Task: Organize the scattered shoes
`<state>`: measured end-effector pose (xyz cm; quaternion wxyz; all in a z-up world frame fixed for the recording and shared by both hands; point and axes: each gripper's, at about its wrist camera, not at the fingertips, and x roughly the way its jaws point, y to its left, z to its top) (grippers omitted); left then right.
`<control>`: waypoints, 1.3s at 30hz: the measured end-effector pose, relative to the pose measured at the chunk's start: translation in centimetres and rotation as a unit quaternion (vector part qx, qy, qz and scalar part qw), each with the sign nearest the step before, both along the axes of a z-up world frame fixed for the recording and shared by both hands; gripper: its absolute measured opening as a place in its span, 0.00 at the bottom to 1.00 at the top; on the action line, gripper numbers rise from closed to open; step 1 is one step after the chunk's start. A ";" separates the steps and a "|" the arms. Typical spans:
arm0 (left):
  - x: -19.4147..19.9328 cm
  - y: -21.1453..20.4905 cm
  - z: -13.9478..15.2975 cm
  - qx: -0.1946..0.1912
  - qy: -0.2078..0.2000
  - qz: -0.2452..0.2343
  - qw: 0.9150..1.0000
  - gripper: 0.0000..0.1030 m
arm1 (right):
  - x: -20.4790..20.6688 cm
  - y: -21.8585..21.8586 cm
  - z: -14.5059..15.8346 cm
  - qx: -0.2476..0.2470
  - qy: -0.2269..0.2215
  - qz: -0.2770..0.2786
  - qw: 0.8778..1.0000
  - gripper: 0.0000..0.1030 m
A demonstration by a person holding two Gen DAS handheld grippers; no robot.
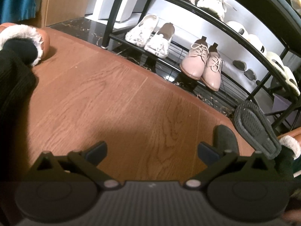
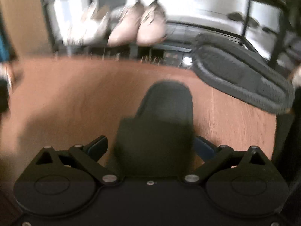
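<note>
Shoes lie scattered on a wooden floor (image 1: 105,94) before a black shoe rack (image 1: 235,35), where pink lace-ups (image 1: 203,66) and white flats (image 1: 150,37) already sit paired on the bottom shelf.

A dark slipper (image 2: 160,131) rests between the right tongs (image 2: 152,147), whose fingers stand wide on either side of it. The blurred right wrist view does not settle whether they touch it; they do not look clamped. Its long axis runs along the fingers, and the rounded end points to 12 o'clock, toward the rack.

A second dark slipper (image 2: 242,75) lies at 2 o'clock from those tongs, tipped up with its ribbed sole showing. Its long axis slants from 10 to 4 o'clock.

The left tongs (image 1: 152,151) hover spread wide and empty over bare floor. From them the first slipper's toe (image 1: 223,137) shows at 3 o'clock, just past the right finger, with the upturned sole (image 1: 255,128) beyond.

The right hand is plainly the nearer, so the coming move seems to be a closing of its fingers across the slipper's width. A fur-lined tan slipper (image 1: 37,37) is at 10 o'clock, apparently on a foot in a dark sock.
</note>
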<state>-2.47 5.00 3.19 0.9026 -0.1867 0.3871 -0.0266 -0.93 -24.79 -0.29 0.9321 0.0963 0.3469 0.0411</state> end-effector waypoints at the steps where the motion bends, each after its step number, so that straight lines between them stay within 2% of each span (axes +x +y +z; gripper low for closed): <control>1: 0.0 -0.1 0.0 0.000 0.000 0.000 1.000 0.99 | -0.3 -0.9 1.0 0.023 -0.022 -0.021 0.999 1.00; 3: 0.1 -0.4 0.2 0.004 -0.002 -0.002 1.000 0.99 | -1.4 -2.8 3.0 0.060 -0.082 -0.078 0.992 1.00; 5: 0.4 -1.6 0.9 0.012 -0.018 -0.022 1.000 0.99 | -2.6 -4.3 4.2 0.069 -0.138 -0.124 0.980 1.00; 6: 0.7 -2.3 1.3 0.007 -0.025 -0.037 0.999 0.99 | -3.7 -6.0 4.9 0.063 -0.177 -0.169 0.967 1.00; 8: 1.5 -3.9 2.2 -0.007 -0.039 -0.069 0.997 0.99 | -5.8 -9.4 6.5 0.050 -0.254 -0.259 0.931 1.00; 11: 3.2 -7.1 3.6 0.001 -0.061 -0.112 0.992 0.99 | -7.0 -12.8 6.2 0.045 -0.272 -0.310 0.910 1.00; 13: 4.6 -9.9 4.6 0.013 -0.069 -0.122 0.990 0.99 | -7.6 -14.3 5.5 0.061 -0.264 -0.343 0.899 1.00; 15: 5.9 -12.1 5.1 0.015 -0.071 -0.122 0.990 0.99 | -8.3 -15.8 4.5 0.097 -0.254 -0.372 0.887 1.00; 19: 9.0 -17.0 5.7 -0.001 -0.066 -0.134 0.989 0.99 | -8.3 -16.6 3.8 0.110 -0.255 -0.377 0.883 1.00; 25: 11.3 -22.2 5.1 0.031 -0.065 -0.166 0.984 0.99 | -8.1 -16.3 3.2 0.097 -0.271 -0.354 0.890 1.00; 29: 12.1 -23.6 3.9 0.039 -0.050 -0.167 0.984 0.99 | -7.4 -16.8 3.0 0.102 -0.272 -0.347 0.892 1.00; 34: 13.2 -23.5 2.6 0.044 -0.027 -0.156 0.986 0.99 | -7.2 -17.5 2.6 0.125 -0.260 -0.357 0.888 1.00; 39: 14.8 -25.7 2.3 0.012 -0.003 -0.154 0.988 0.99 | -7.9 -17.2 3.2 0.112 -0.289 -0.362 0.879 1.00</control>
